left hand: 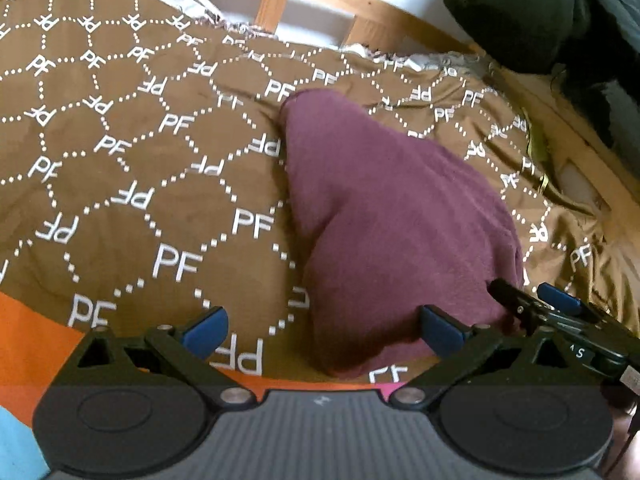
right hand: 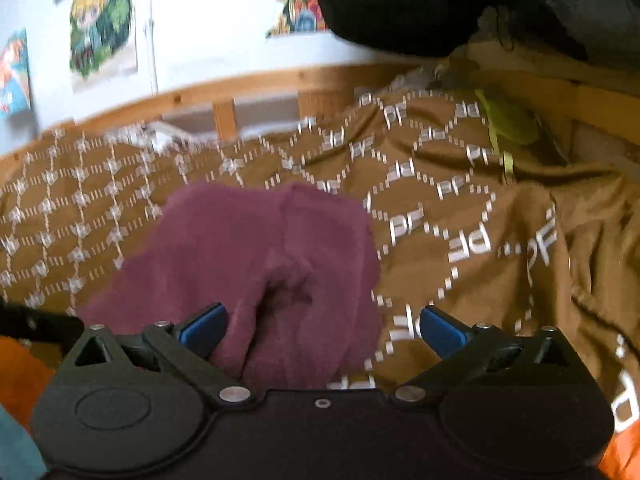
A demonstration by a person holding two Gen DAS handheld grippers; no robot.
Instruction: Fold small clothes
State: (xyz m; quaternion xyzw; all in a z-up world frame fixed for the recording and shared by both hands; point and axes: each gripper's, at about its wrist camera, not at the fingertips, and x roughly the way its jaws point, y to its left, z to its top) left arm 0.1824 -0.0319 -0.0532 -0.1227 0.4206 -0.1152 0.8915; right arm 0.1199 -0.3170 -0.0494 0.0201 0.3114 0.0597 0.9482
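Both grippers have their blue-tipped fingers spread apart, holding nothing: the left gripper (left hand: pixel 324 330) low over the brown "PF" blanket (left hand: pixel 132 184), the right gripper (right hand: pixel 322 330) over the maroon garment (right hand: pixel 256 252) lying bunched on it. Behind runs a pine bed rail (right hand: pixel 256 80), with pixel-art posters (right hand: pixel 102 24) on the white wall (right hand: pixel 200 12)

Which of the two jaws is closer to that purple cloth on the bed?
Right. The right gripper has its open jaws over the near edge of the purple cloth. The left gripper, also open, sits beside it; only its right jaw reaches the cloth's near corner.
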